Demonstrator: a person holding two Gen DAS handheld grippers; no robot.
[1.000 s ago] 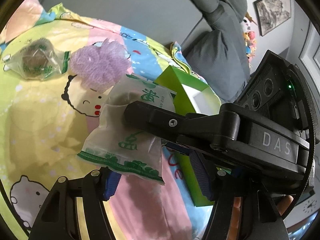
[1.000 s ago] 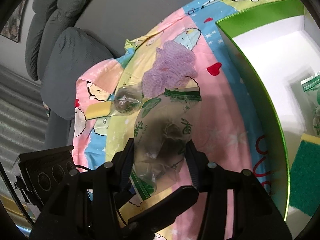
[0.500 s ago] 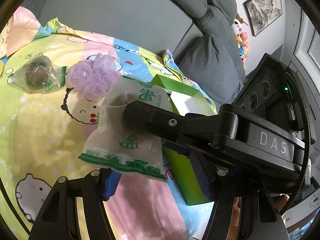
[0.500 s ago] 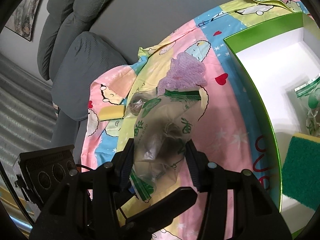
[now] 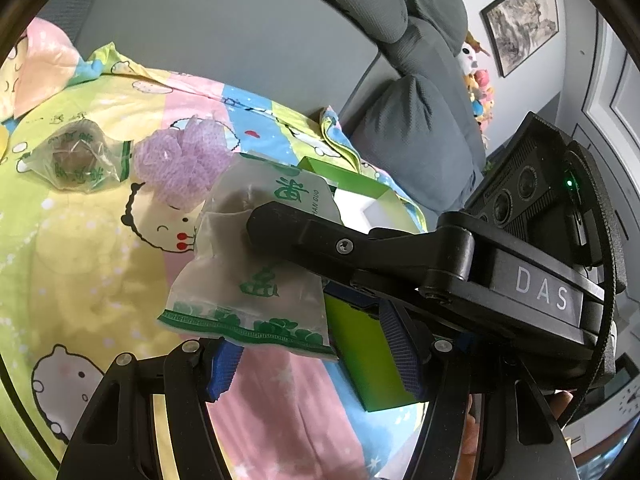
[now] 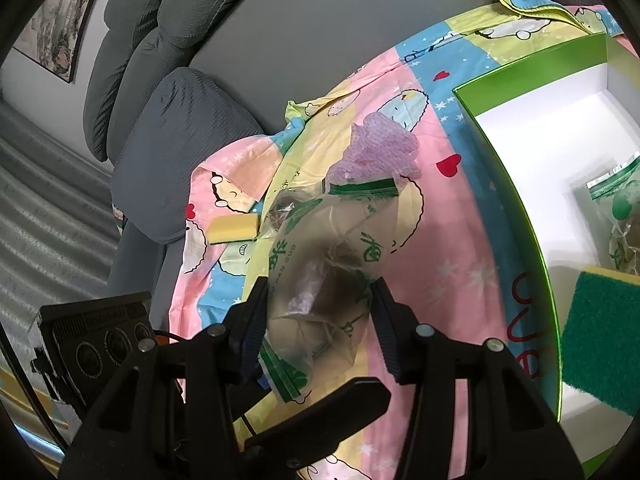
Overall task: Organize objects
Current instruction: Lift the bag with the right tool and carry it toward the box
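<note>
The right tool [image 6: 320,312] is clenched on a clear bag [image 6: 320,276] printed in green with something dark inside, its two pads pressing the bag's sides while the bag hangs clear above the cartoon-print sheet [image 6: 472,272]. The bag's long axis runs away from the tool along its fingers, the sealed green strip at the far end and a second green edge by the left pad. What the next move turns on is the green box [image 6: 516,184]: it lies to the right of the held bag, open-topped, with a white floor that already carries another printed bag [image 6: 624,224] and a green scouring sponge [image 6: 600,336]. So the right hand is the nearer one, and I judge a sideways carry over the box's near wall is what remains for this bag. In the left view the same bag [image 5: 256,264] sits ahead of the left tool [image 5: 312,356], whose blue pads stand apart with nothing pinched between them; it looks released. Still out on the sheet are a purple mesh puff [image 5: 184,164], a small bag [image 5: 76,156] and a yellow sponge [image 6: 234,229].
</note>
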